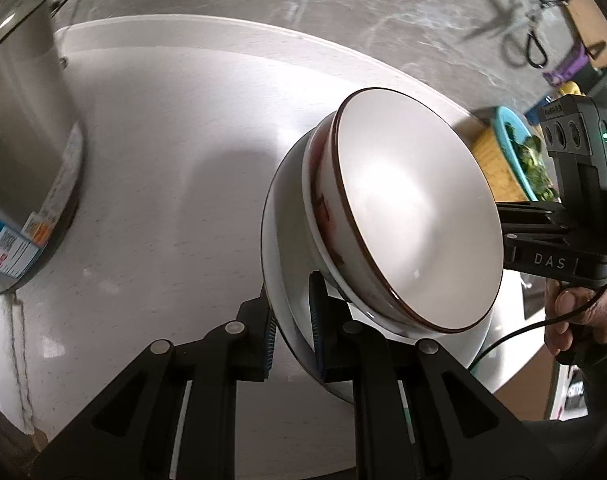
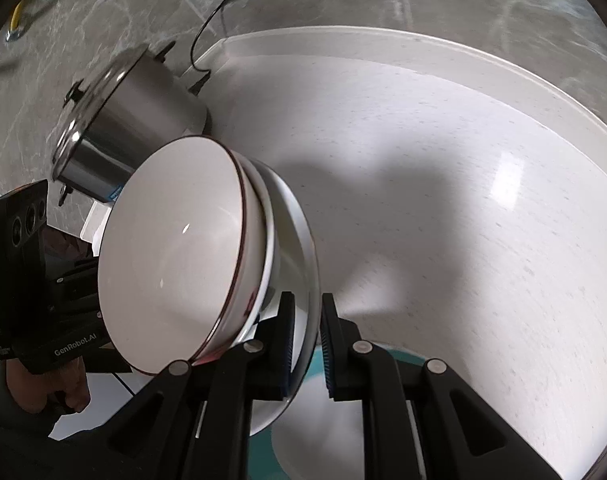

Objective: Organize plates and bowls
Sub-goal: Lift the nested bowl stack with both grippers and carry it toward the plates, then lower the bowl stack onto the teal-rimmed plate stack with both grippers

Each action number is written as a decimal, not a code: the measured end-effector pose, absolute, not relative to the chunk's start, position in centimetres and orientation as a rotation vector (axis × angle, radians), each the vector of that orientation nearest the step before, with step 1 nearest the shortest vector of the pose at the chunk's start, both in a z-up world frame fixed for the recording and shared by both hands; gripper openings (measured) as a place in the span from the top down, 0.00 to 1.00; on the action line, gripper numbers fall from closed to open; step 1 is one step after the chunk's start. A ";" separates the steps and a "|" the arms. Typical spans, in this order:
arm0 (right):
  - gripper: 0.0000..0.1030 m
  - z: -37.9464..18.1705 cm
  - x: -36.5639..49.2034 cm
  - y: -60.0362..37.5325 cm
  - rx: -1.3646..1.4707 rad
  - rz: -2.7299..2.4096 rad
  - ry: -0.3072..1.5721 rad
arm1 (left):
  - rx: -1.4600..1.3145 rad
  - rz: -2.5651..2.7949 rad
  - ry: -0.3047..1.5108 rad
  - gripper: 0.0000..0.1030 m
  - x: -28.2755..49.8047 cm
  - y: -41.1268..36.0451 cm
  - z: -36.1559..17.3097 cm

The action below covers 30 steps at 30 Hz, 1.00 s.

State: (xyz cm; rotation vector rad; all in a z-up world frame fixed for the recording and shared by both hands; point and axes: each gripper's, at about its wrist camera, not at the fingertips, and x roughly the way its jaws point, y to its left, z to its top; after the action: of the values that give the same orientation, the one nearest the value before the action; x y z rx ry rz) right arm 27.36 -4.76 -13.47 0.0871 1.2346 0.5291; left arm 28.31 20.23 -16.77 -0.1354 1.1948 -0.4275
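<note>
A stack of dishes hangs tilted above the white counter (image 1: 163, 140), held from both sides. On top is a cream bowl with a brown rim (image 1: 415, 208) (image 2: 175, 248). Under it sits a bowl with red marks (image 1: 323, 204), and a wide white plate (image 1: 277, 240) (image 2: 293, 232) carries both. My left gripper (image 1: 292, 320) is shut on the plate's near rim. My right gripper (image 2: 308, 328) is shut on the opposite rim. In the left wrist view the right gripper's fingertips are hidden behind the stack.
A steel pot with a glass lid (image 2: 143, 100) (image 1: 19, 120) stands at the counter's left end. A teal-rimmed plate (image 2: 407, 356) lies below the stack. A teal dish of greens (image 1: 519, 148) rests on a wooden board. A hand (image 1: 575, 312) grips the right tool.
</note>
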 end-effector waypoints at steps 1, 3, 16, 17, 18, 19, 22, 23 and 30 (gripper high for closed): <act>0.86 -13.2 27.1 -5.2 0.092 0.521 1.232 | -0.128 -0.439 1.193 0.89 28.1 19.7 -16.4; 0.86 -12.7 26.4 -6.5 0.103 0.501 1.225 | -0.116 -0.458 1.192 0.89 27.9 18.5 -15.7; 0.86 -13.5 21.3 -13.2 0.203 0.390 1.245 | -0.042 -0.595 1.241 0.88 24.7 10.7 -16.5; 0.86 -13.8 20.9 -13.5 0.211 0.384 1.249 | -0.037 -0.602 1.249 0.88 24.4 10.2 -16.9; 0.86 -14.1 20.5 -13.9 0.219 0.379 1.254 | -0.035 -0.608 1.256 0.88 24.1 9.8 -17.2; 0.86 -14.5 20.1 -14.2 0.229 0.372 1.261 | -0.032 -0.613 1.264 0.88 23.8 9.3 -17.6; 0.85 -15.7 19.2 -15.1 0.248 0.361 1.276 | -0.028 -0.618 1.283 0.88 22.7 8.5 -19.0; 0.85 -16.1 19.0 -15.3 0.254 0.360 1.282 | -0.029 -0.618 1.288 0.88 22.6 8.7 -19.4; 0.85 -18.4 18.2 -15.9 0.270 0.364 1.310 | -0.031 -0.602 1.320 0.88 21.3 8.2 -22.1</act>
State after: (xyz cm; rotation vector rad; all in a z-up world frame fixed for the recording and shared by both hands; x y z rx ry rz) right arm 18.16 -15.90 -18.41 0.2700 1.3101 0.3636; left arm 21.25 8.15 -22.14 -0.0314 1.3199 -0.6018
